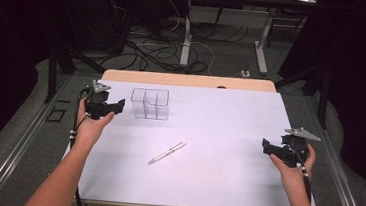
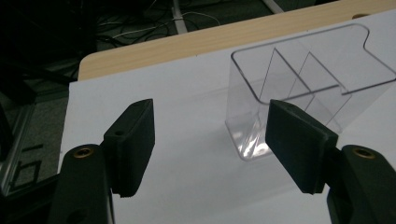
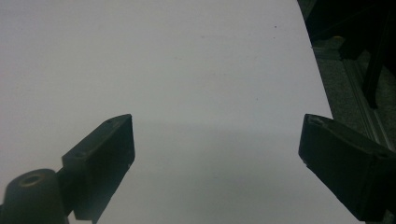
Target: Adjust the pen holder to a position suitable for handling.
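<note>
White table top across most of the high view, with a strip of bare wood along the far edge. Beyond it, grey floor strewn with cables among desk legs.

Clear plastic organizer upright on the far left part of the table, split by inner walls into compartments, nothing visible inside. Seen again in the left gripper view, past the jaws and toward the right one, apart from both.

Left gripper raised in the left hand, just left of the organizer and pointing at it, not touching. Jaws spread in its own view, with only table surface between them.

Right gripper in the right hand near the right edge of the table, well apart from everything else. Jaws wide apart in its own view, over bare white surface, pinching nothing.

Silver pen flat on the table near the middle, lying diagonally, nearer than the organizer, between the two hands and untouched by either.
</note>
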`<state>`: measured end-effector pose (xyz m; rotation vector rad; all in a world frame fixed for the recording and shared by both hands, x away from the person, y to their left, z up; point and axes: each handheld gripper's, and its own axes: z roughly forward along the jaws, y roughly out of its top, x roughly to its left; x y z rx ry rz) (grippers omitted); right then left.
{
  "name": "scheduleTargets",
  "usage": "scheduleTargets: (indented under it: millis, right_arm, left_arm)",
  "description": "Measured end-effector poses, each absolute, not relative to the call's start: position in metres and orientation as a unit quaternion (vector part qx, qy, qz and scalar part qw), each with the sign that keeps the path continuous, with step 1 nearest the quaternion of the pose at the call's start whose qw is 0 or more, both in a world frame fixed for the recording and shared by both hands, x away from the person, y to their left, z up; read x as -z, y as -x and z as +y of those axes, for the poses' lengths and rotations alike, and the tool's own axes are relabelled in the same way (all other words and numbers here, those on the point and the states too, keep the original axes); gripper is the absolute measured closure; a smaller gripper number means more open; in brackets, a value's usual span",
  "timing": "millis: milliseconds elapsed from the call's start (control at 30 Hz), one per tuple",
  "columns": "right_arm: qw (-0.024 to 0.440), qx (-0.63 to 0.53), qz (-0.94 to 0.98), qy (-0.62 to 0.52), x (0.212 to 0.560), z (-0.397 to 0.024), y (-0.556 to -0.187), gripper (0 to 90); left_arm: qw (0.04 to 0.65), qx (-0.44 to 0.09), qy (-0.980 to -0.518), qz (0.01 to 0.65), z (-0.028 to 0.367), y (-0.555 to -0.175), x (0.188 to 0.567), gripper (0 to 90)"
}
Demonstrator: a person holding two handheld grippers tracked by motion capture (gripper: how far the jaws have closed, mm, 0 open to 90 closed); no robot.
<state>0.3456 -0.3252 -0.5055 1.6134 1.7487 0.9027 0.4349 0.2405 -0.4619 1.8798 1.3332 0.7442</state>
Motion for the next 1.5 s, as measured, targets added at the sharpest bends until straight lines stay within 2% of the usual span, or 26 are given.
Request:
scheduleTargets:
  millis: [67,200,567,1100,1267,1500]
  right_arm:
    - [0.296,-0.341,0.657,-0.603,0.505,-0.325,-0.345,14.9]
    - [0.296,-0.344,0.655,-0.604,0.505,-0.325,-0.346,14.9]
    - [0.298,-0.344,0.658,-0.600,0.506,-0.325,-0.346,14.9]
    - [0.289,-0.340,0.664,-0.600,0.510,-0.323,-0.347,14.9]
    - [0.289,-0.342,0.661,-0.602,0.511,-0.322,-0.348,14.9]
    - [0.286,-0.341,0.664,-0.601,0.512,-0.322,-0.348,14.9]
  left_arm:
    - [0.357,-0.283,-0.725,0.516,0.241,-0.439,0.458,34.3]
    - [0.359,-0.279,-0.726,0.516,0.241,-0.449,0.449,36.5]
    - [0.348,-0.278,-0.737,0.509,0.243,-0.472,0.443,57.5]
    - [0.325,-0.269,-0.769,0.481,0.229,-0.499,0.471,84.6]
    - [0.328,-0.257,-0.773,0.478,0.227,-0.504,0.477,88.8]
    - [0.329,-0.230,-0.780,0.480,0.221,-0.511,0.486,89.5]
